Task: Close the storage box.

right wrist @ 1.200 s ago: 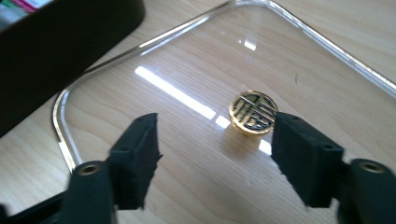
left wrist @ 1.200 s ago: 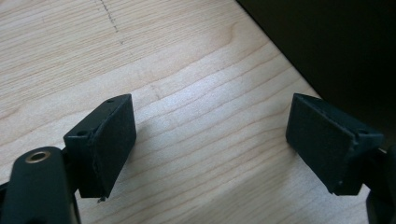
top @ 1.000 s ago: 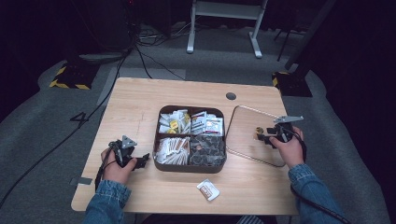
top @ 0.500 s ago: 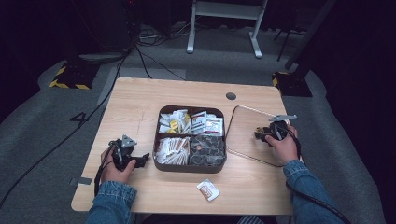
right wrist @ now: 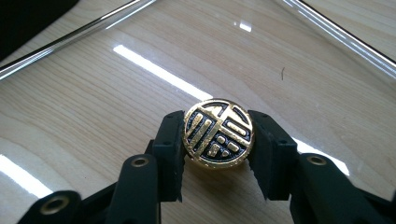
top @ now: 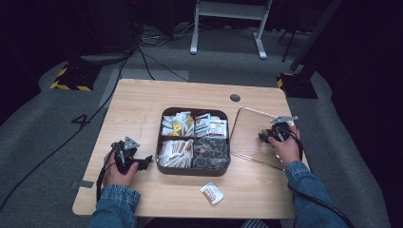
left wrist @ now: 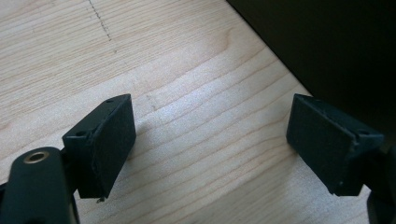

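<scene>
A wooden table (top: 142,109) carries a dark four-compartment box (top: 194,169) of packets, standing between the left fingers and the right fingers, nearer the left ones' tips. A small loose packet (top: 212,193) lies on the table nearer the person than both. A round dark grommet (top: 235,98) sits beyond the right fingers, near the table's far edge.
</scene>
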A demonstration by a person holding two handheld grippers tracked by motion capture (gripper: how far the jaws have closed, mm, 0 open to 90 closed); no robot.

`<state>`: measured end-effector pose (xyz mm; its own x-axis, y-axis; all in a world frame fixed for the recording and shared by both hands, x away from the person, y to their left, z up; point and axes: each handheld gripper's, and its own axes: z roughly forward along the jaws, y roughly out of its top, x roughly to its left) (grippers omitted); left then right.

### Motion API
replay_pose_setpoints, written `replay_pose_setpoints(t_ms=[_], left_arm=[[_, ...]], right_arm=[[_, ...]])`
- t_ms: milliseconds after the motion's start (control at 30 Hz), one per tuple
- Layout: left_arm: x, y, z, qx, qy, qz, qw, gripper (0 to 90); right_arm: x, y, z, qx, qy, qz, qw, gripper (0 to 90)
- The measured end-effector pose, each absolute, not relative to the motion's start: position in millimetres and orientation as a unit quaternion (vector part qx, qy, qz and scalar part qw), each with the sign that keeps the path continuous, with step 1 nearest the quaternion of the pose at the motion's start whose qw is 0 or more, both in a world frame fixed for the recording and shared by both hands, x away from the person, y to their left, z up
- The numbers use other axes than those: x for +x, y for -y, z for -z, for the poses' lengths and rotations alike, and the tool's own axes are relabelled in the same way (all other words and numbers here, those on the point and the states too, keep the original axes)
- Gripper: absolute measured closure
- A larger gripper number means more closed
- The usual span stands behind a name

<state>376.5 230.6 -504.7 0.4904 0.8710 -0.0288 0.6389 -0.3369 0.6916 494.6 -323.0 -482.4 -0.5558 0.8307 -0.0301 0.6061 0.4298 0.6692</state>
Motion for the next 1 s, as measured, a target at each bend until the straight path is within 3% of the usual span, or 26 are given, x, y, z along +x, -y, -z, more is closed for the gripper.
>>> replay_pose_setpoints(t_ms=[1000], left_arm=[[377.7, -231.2, 504.6, 0.796, -0.475, -0.175, 0.331, 16.1]], right_arm=[[465.1, 324.3, 389.5, 0.403, -0.812, -0.381, 0.181, 58.5]])
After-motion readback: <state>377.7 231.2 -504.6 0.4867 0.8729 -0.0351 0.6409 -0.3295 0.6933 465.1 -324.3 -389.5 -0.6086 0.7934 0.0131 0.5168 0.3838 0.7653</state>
